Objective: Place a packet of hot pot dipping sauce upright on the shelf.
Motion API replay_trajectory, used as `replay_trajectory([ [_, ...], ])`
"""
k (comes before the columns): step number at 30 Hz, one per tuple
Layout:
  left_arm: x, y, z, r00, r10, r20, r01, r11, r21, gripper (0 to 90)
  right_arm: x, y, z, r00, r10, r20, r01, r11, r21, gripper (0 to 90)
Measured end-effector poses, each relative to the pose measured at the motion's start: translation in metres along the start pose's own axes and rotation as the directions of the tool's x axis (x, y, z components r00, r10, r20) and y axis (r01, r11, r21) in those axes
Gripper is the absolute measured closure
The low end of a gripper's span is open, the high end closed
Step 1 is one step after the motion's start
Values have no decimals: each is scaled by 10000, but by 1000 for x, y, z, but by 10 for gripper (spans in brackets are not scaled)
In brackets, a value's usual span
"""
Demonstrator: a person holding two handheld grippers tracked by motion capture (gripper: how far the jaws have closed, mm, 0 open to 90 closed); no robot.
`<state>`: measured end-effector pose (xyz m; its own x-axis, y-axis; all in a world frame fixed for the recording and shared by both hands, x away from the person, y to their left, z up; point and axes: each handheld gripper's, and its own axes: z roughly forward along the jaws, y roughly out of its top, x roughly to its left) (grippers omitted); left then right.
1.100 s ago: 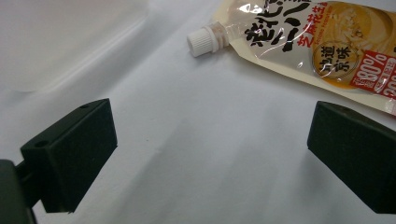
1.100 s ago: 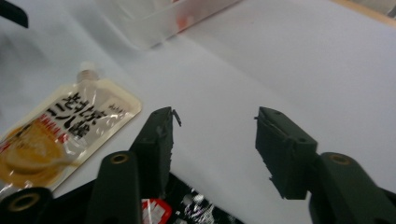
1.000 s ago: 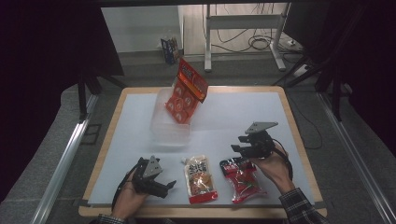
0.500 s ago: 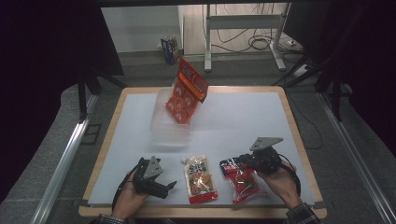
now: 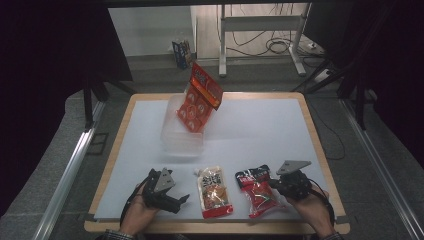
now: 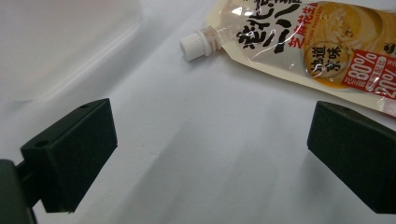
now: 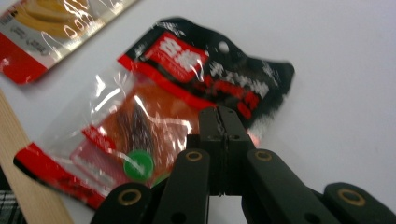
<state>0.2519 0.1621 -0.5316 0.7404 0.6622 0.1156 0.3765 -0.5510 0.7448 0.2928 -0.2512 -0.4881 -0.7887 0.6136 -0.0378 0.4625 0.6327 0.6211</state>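
Right gripper view: the right claw (image 7: 219,122) is clamped together on the red packet's (image 7: 140,126) edge, having just closed. The left claw (image 6: 210,154) stands apart on the bench (image 5: 260,135), near the pouch (image 6: 322,42).

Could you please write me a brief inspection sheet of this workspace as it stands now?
Surface: white mat on a wood-edged table.
Job's things: red-black packet flat near the front edge; spouted pouch flat beside it, cap on.
Clutter: clear tub at the centre back, a red bag leaning from it.
Grippers: left gripper open above bare mat; right gripper shut on the red-black packet's edge.
Cables: a cable coiled on the floor behind the table.
Surroundings: metal stand legs behind; dark curtains at the sides.
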Motion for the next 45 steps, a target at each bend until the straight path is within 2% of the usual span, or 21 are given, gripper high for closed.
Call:
replay_trajectory([
  [7, -1, 0, 0, 10000, 38, 14, -38, 10000, 10, 15, 1, -22, -15, 9979, 534, 356, -542, 9983, 226, 885],
  [10, -1, 0, 1, 10000, 54, 33, -54, 10000, 23, 15, -1, -33, -21, 9944, 838, 649, -866, 9954, 407, 885],
  [16, -1, 0, 1, 10000, 75, 64, -75, 9999, 69, 15, 0, -45, -20, 9911, 1169, 637, -1224, 9884, 896, 885],
  [19, -2, 0, 2, 9999, 113, 78, -114, 9999, 83, 15, 3, -46, -16, 9929, 1097, 466, -1145, 9866, 1160, 885],
  [24, -2, 0, 2, 9999, 111, 80, -111, 9999, 73, 15, 7, -45, -15, 9931, 1134, 285, -1160, 9869, 1124, 886],
  [31, -2, 1, 2, 9999, 96, 99, -97, 9999, 60, 15, 15, -42, -10, 9915, 1228, -439, -1177, 9875, 1048, 886],
  [39, -4, 3, 3, 9997, 64, 229, -64, 10000, 4, 14, 29, -30, 2, 9905, 939, -1000, -844, 9919, 952, 886],
  [41, -4, 4, 3, 9996, 63, 285, -63, 10000, 5, 15, 32, -27, 5, 9911, 787, -1073, -689, 9933, 925, 885],
  [45, -6, 5, 4, 9992, 0, 412, 1, 10000, -33, 14, 36, -21, 11, 9905, 781, -1128, -686, 9939, 861, 886],
])
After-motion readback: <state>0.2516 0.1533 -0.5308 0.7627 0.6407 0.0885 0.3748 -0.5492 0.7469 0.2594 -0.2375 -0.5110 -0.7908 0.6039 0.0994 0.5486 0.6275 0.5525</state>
